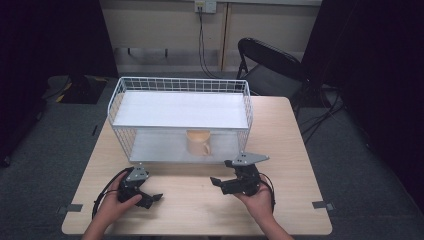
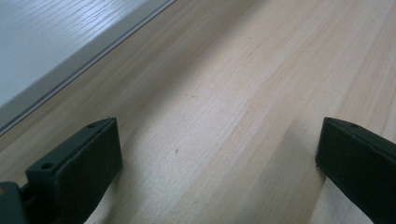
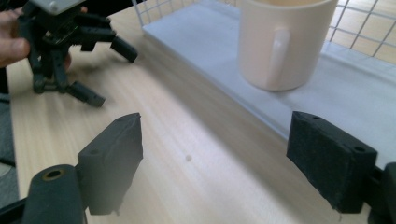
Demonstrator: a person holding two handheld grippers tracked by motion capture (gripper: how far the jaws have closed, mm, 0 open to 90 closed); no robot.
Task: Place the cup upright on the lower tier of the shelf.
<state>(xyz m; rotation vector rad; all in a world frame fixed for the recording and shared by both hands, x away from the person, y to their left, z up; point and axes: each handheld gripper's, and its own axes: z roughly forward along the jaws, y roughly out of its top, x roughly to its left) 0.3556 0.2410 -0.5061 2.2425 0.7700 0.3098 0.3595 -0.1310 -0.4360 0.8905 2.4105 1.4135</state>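
Observation:
A cream mug [image 1: 198, 142] stands upright on the lower shelf of a white wire rack [image 1: 180, 110] on the wooden table [image 1: 295, 165]. In the right gripper view the mug [image 3: 280, 42] turns its handle toward me, just beyond the shelf's front edge [image 3: 205, 44]. My right gripper [image 1: 221, 172] [image 3: 215, 128] hovers open over the table in front of the mug, nothing between its jaws. My left gripper [image 1: 150, 199] [image 2: 217, 135] sits low over the table at the front left, open and holding nothing. It is also in the right gripper view [image 3: 112, 77], held by a hand.
The rack's upper shelf [image 1: 175, 107] is bare. A black folding chair [image 1: 272, 65] stands behind the table's far right corner, with cables on the grey floor. Tape marks [image 1: 320, 204] sit near the table's front corners. Bare wood lies between the two grippers.

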